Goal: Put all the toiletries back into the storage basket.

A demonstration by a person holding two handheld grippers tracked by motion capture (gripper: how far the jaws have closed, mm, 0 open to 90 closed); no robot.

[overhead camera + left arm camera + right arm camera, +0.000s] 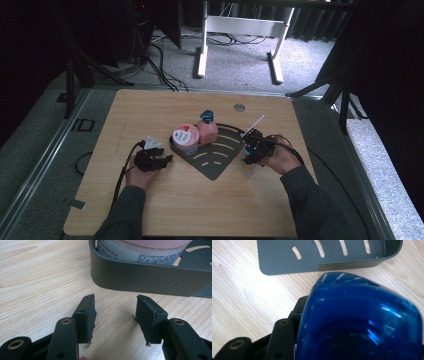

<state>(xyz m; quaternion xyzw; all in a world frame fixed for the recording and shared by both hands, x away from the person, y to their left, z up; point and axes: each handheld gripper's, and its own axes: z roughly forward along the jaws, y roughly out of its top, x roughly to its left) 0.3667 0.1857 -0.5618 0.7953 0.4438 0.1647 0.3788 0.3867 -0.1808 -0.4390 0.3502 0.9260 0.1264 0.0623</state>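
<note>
Blue bottle (362,320): between right gripper (254,152) jaws, apparently grasped.
Rack (215,162): left of bottle.
Left gripper (115,315): released, empty.

Left gripper (115,317) low over the wooden table (37,290), jaws apart with nothing between them, dark grey tray (150,277) just ahead — a labelled pink tub (140,250) inside it

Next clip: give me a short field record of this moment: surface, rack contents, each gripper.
surface: wooden table
rack: dark slotted corner rack at table centre
in rack: pink tub, pink pump bottle
left gripper: jaws apart, nothing between them, beside the rack's wall
right gripper: closed around a blue-capped item just outside the rack
</note>
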